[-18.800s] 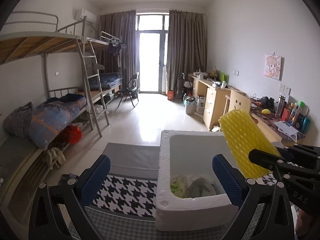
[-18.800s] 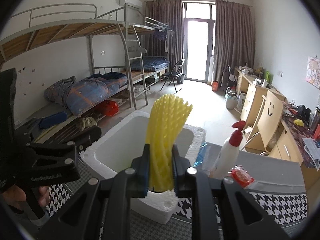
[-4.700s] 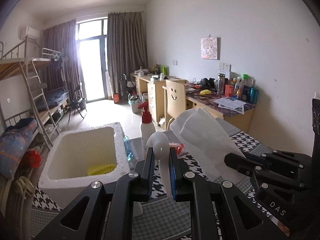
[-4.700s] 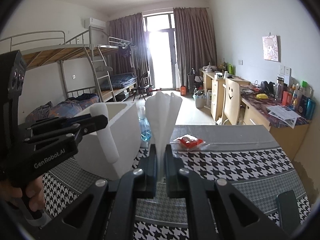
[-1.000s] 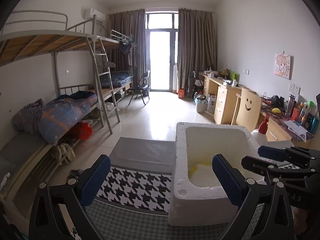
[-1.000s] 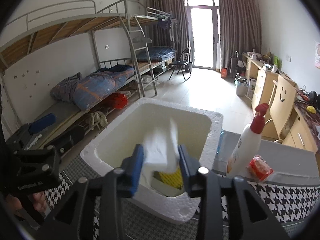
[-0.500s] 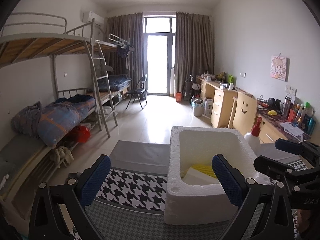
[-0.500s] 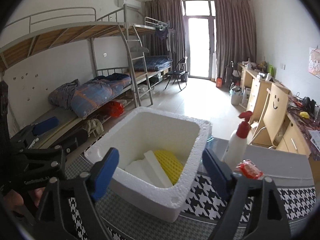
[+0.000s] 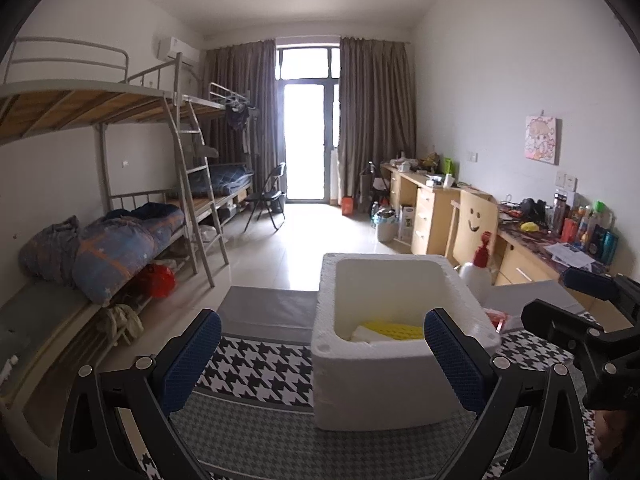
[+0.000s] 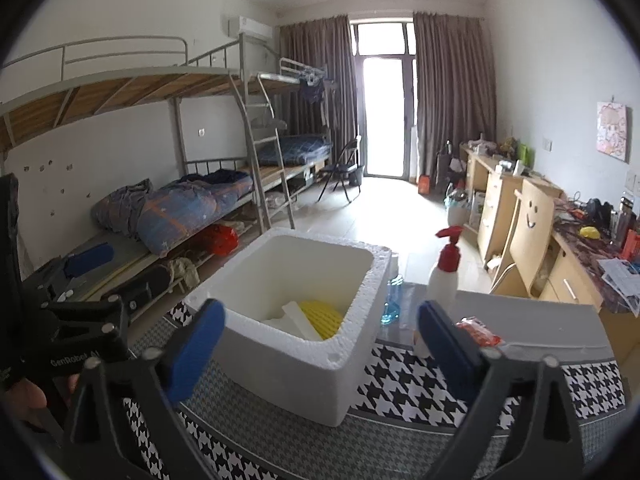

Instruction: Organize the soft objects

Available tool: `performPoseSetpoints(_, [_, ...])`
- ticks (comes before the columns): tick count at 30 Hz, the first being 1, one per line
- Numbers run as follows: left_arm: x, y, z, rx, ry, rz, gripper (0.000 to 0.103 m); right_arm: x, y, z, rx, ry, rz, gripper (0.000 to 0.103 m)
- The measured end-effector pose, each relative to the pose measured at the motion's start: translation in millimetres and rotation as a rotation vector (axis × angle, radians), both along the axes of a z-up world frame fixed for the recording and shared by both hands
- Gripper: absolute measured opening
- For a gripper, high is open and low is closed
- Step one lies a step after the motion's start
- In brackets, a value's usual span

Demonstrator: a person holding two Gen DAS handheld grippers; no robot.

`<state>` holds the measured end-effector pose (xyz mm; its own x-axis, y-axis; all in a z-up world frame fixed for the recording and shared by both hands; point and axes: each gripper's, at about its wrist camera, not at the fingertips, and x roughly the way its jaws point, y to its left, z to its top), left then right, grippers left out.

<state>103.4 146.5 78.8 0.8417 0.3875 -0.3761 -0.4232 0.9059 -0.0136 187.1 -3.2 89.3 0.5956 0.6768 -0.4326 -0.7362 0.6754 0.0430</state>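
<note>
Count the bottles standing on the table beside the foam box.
2. A white spray bottle with a red pump stands right of the foam box. A small clear bottle of blue liquid stands between them, against the box wall. Others may be hidden behind the box.

I count one foam box [image 10: 304, 356], one yellow foam net [image 10: 322, 314] inside, one spray bottle [image 10: 442, 280], one red packet [image 10: 478, 330].

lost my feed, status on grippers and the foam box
Left gripper open, empty. Right gripper opening, empty. Yellow foam net inside foam box. Nothing blocking.
</note>
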Motion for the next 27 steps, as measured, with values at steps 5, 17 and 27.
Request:
performPoseSetpoints(5, [-10,-9,-3,-0.003,-0.004,-0.013,0.102,-9,-12,-1,0.020,-0.002,-0.014,0.100])
performPoseSetpoints(17, [-29,-29,-6,0.003,-0.020,-0.035,0.102,-40,-39,-6,0.052,-0.033,-0.048,0.100])
performPoseSetpoints(27, [-58,-48,-13,0.044,-0.070,-0.031,0.102,-63,-54,-12,0.060,-0.065,-0.052,0.100])
